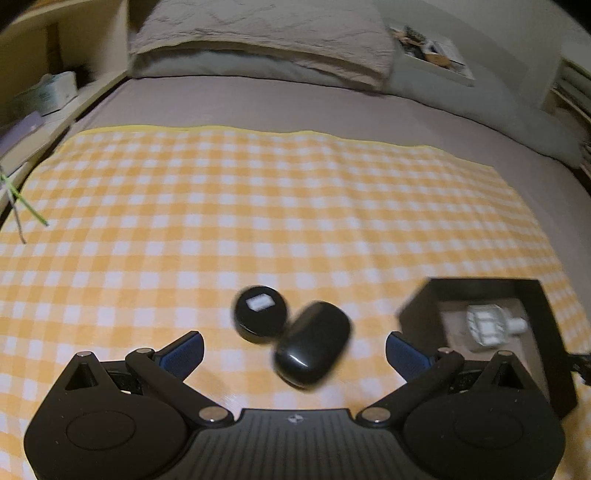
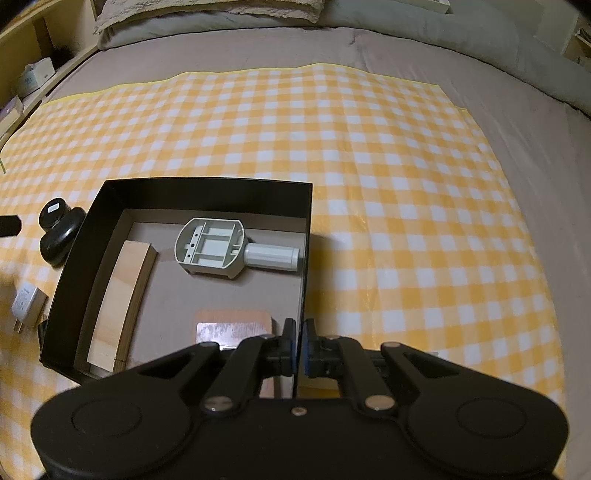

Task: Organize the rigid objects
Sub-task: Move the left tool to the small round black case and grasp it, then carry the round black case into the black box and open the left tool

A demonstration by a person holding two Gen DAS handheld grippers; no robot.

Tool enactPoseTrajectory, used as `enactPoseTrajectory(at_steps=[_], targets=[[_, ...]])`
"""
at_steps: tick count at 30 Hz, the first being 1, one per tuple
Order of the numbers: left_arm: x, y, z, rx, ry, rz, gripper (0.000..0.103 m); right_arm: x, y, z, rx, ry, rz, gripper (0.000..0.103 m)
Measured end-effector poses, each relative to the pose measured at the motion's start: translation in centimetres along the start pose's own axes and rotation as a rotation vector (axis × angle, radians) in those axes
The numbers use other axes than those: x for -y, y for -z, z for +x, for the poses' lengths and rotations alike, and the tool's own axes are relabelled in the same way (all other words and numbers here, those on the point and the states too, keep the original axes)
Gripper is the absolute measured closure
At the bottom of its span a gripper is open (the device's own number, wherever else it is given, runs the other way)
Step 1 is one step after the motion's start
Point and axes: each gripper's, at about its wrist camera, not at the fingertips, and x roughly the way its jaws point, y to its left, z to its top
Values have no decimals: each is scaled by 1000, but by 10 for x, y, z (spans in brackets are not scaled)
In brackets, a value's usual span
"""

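A black open box point(image 2: 207, 184) sits on the yellow checked cloth. Inside it lie a grey plastic part point(image 2: 221, 245), a curved wooden block point(image 2: 118, 295) and a copper-toned flat piece point(image 2: 232, 325). My right gripper point(image 2: 299, 339) is shut on the box's right wall near its front corner. Left of the box lie a round black tin point(image 1: 260, 314) with a white label and a black oval case point(image 1: 314, 347), touching each other. My left gripper point(image 1: 294, 341) is open just above the case, one finger on each side. The left wrist view is blurred. A white charger point(image 2: 27, 302) lies by the box's left wall.
The checked cloth point(image 1: 258, 206) covers a grey bed point(image 1: 258, 103) with pillows point(image 1: 258, 33) at the far end. A shelf point(image 1: 44, 92) with boxes runs along the left side. A white tray point(image 1: 432, 48) of small items sits at the far right.
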Motion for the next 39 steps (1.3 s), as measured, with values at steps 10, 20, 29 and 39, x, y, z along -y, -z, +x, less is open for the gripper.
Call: enactPoseTrajectory(at_steps=[10, 20, 29, 39], targets=[[-17, -19, 34, -22, -27, -63, 7, 1, 0, 4, -13, -5, -5, 99], [-13, -31, 77, -53, -101, -139, 28, 2, 4, 8, -12, -20, -10, 97], [1, -29, 101, -107, -199, -81, 38, 6, 3, 16, -19, -39, -12, 95], [2, -31, 109, -87, -168, -75, 52, 5, 3, 22, -30, -34, -18, 94]])
